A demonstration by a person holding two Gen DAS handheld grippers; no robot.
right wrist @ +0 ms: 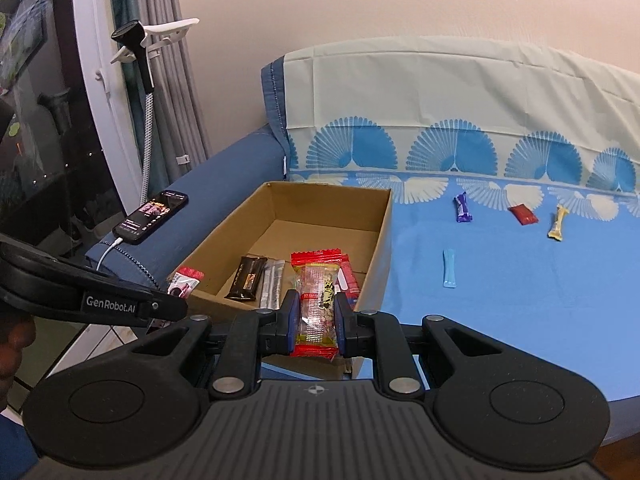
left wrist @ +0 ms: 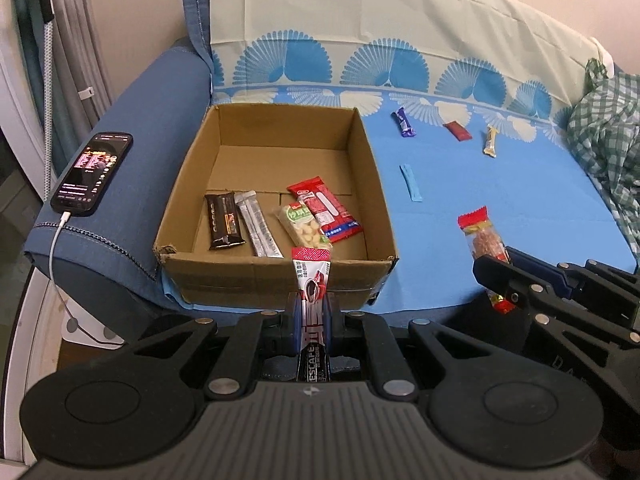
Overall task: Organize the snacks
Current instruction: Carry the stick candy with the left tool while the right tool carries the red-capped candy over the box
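A brown cardboard box (left wrist: 372, 168) (right wrist: 382, 240) sits on the blue sofa cover. It holds several snacks: a dark chocolate bar (left wrist: 224, 222), a silver stick (left wrist: 258, 226), a nut pack (left wrist: 302, 226) and a red packet (left wrist: 326, 208). My left gripper (left wrist: 312, 316) is shut on a Nescafe sachet (left wrist: 313, 280) just in front of the box's near wall. My right gripper (right wrist: 316, 316) (left wrist: 500, 280) is shut on a red-ended clear snack bar (right wrist: 318, 300) (left wrist: 482, 236) by the box's near right corner.
On the cover right of the box lie a purple bar (left wrist: 404, 122), a red packet (left wrist: 457, 131), a gold bar (left wrist: 490, 142) and a light-blue stick (left wrist: 411, 183). A charging phone (left wrist: 92, 172) rests on the left armrest. Green checked cloth (left wrist: 604, 136) lies at far right.
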